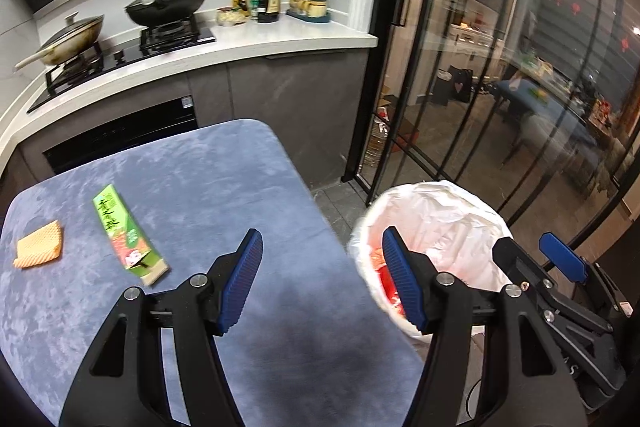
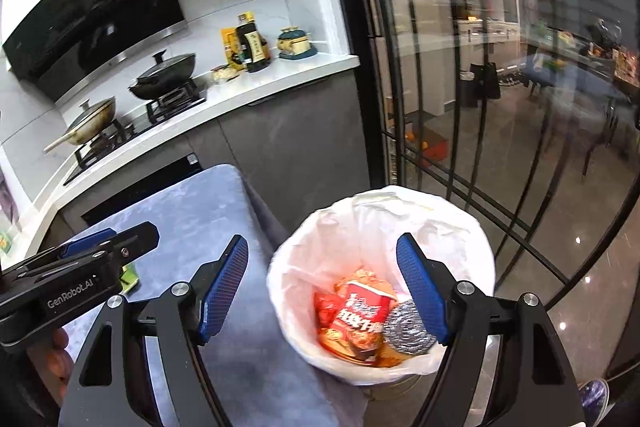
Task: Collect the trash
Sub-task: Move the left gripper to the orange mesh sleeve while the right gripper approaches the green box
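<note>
Left gripper (image 1: 322, 281): jaws spread, nothing between the blue pads; it hangs over the near right edge of the table, its right finger in front of the bin's rim.
Right gripper (image 2: 322, 291): jaws spread wide and empty, held above the bin; in the left wrist view only its black body and one blue pad show, at the far right.
Table (image 1: 192, 167): blue-grey velvety top with a rounded far corner; its near part is hidden behind the gripper arms.
Green box (image 1: 127, 235): long and narrow, lying flat on the left part of the table – its print is too small to read. In the right wrist view only a green sliver shows under the left gripper.
Orange sponge (image 1: 40, 244): waffle-textured square, left of the green box and apart from it, near the table's left edge.
Bin (image 2: 440, 223): white liner folded over the rim, standing on the floor just right of the table.
Inside the bin: a red snack packet (image 2: 362, 315) and a steel scourer (image 2: 408, 327) touching it; more orange wrappers lie underneath, hard to tell apart.
Person: part of a hand (image 2: 56, 355) under the left gripper – the rest is cut off.
</note>
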